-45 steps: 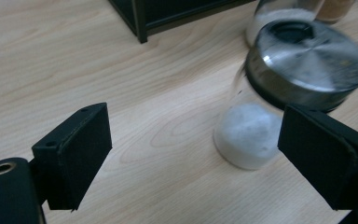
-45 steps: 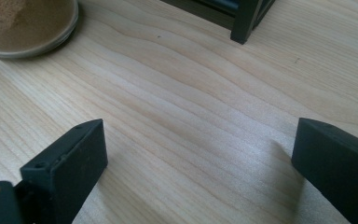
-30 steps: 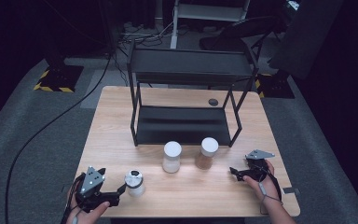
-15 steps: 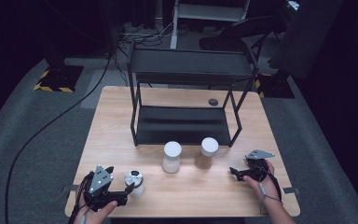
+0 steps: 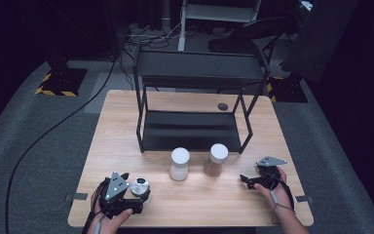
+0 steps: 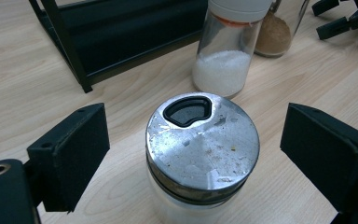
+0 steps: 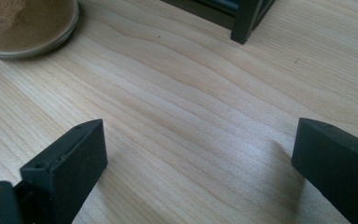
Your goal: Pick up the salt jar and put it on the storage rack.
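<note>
Steel-lidded and squat, the shaker jar [image 6: 203, 154] sits right between my left gripper's [image 6: 193, 149] jaws, which stand wide apart with a gap of bare wood on each side of the glass. Seen from above, that jar [image 5: 139, 186] stands at the near left corner of the table [image 5: 126, 122], with my left gripper [image 5: 135, 199] coming up on it from the near side.

The step in hand, as I judge it, is closing on this jar for a lift. I want both pads [image 6: 72, 154] to land on the glass body below the lid's rim, not on the metal, which looks scuffed and would likely slip. The jar sits slightly toward the left-hand pad, so I would centre before squeezing; otherwise one pad touches first and shoves it across the wood. I would close slowly and keep the gripper level.

Farther out, the white-capped jar of salt-like grains [image 6: 226, 46] stands near, and the jar of brown powder [image 6: 279, 28] just beyond it; any lift should go up first so I don't clip either.

My right gripper [image 5: 250, 179] rests at the near right, jaws likewise spread over bare wood and holding nothing.

Beyond stands the black two-tier rack [image 5: 195, 97], both shelves bare, the likely destination.
</note>
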The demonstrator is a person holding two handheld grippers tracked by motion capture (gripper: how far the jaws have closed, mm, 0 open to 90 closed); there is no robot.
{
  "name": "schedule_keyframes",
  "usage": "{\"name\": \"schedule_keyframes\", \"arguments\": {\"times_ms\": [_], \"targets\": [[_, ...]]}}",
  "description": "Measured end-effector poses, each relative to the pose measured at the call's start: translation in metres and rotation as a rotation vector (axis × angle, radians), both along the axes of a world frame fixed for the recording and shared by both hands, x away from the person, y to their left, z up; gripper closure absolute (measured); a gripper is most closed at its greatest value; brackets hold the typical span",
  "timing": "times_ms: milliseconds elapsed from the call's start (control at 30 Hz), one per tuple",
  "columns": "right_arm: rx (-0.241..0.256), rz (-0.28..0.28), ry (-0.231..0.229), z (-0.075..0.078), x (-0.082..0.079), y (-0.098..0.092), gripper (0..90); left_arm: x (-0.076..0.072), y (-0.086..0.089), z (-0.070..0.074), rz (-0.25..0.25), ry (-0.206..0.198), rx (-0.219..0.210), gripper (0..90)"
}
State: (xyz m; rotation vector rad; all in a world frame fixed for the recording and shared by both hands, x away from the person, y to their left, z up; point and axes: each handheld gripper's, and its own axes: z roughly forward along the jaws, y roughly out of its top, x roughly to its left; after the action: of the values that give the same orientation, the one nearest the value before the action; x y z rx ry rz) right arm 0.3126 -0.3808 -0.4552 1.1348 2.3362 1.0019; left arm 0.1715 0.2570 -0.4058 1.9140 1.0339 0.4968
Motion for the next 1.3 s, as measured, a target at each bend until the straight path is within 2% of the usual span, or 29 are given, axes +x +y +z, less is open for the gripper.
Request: {"name": "schedule_keyframes", "arguments": {"times_ms": [133, 367, 700, 1067, 1167, 1200, 1300], "targets": [[0.000, 0.000, 0.000, 0.000, 0.000, 0.000, 3.1, 0.002, 0.000, -0.007, 0.009, 0.006, -0.020, 7.4], [0.000, 0.001, 0.000, 0.000, 0.000, 0.000, 3.1, 0.006, -0.004, -0.016, 0.002, 0.021, -0.019, 7.7], [0.000, 0.001, 0.000, 0.000, 0.000, 0.000, 2.9, 0.012, -0.013, -0.026, 0.004, 0.046, 0.016, 9.6], [0.000, 0.002, 0.000, 0.000, 0.000, 0.000, 2.8, 0.016, -0.023, -0.032, -0.001, 0.080, 0.071, 18.8], [-0.001, 0.002, 0.000, 0.000, 0.000, 0.000, 2.8, 0.012, -0.028, -0.032, 0.011, 0.057, 0.113, 25.3], [-0.001, 0.002, 0.000, 0.000, 0.000, 0.000, 2.8, 0.011, -0.026, -0.033, 0.017, 0.056, 0.102, 28.9], [-0.001, 0.002, 0.000, 0.000, 0.000, 0.000, 2.8, 0.010, -0.025, -0.035, 0.019, 0.047, 0.100, 29.6]]}}
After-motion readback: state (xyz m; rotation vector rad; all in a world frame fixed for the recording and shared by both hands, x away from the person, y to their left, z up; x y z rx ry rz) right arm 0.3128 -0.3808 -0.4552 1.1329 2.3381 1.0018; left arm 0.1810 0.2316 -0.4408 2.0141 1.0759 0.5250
